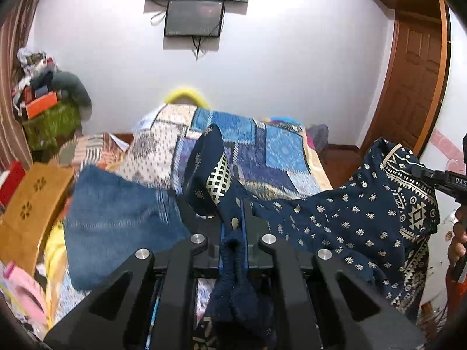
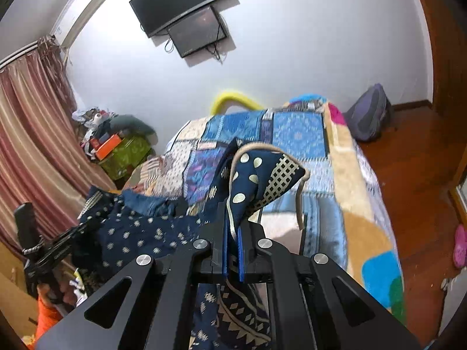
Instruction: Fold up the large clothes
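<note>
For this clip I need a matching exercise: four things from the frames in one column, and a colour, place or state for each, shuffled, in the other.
Things
1. garment
2. jeans
3. backpack
4. monitor

Descriptions
A. on the wood floor by the wall, beside the bed
B. navy with pale print, clamped in both tongs
C. mounted high on the white wall
D. blue denim, lying on the bed

The left tongs and right tongs each pinch a part of the garment.

Pairs: 1-B, 2-D, 3-A, 4-C
</note>
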### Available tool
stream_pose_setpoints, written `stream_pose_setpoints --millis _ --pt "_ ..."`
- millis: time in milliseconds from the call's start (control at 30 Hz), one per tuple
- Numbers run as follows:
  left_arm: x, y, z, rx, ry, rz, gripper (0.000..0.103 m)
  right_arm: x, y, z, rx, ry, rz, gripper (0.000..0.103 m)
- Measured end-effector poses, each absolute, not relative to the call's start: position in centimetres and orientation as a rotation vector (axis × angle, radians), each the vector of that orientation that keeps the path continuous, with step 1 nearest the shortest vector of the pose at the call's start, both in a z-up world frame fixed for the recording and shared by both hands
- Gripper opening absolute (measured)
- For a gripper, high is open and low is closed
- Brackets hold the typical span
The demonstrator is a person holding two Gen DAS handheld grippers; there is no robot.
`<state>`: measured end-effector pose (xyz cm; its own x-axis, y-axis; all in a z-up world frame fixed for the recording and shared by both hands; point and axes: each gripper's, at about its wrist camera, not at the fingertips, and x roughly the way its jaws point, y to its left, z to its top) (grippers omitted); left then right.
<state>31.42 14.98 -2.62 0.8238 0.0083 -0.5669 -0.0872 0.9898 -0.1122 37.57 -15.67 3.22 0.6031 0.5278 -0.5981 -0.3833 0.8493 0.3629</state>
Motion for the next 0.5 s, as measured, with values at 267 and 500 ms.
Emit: stream_pose_setpoints --millis 267,500 --pt "37.9 16.8 -7.0 -0.139 0.682 0.104 0.006 42.0 -14.2 0.8 0.132 0.785 0.467 0.004" --pt "42.3 20.4 -14.8 -0.220 0.828 0.179 0.006 46.6 -14.4 -6.2 0.075 0.927 0.358 0.004"
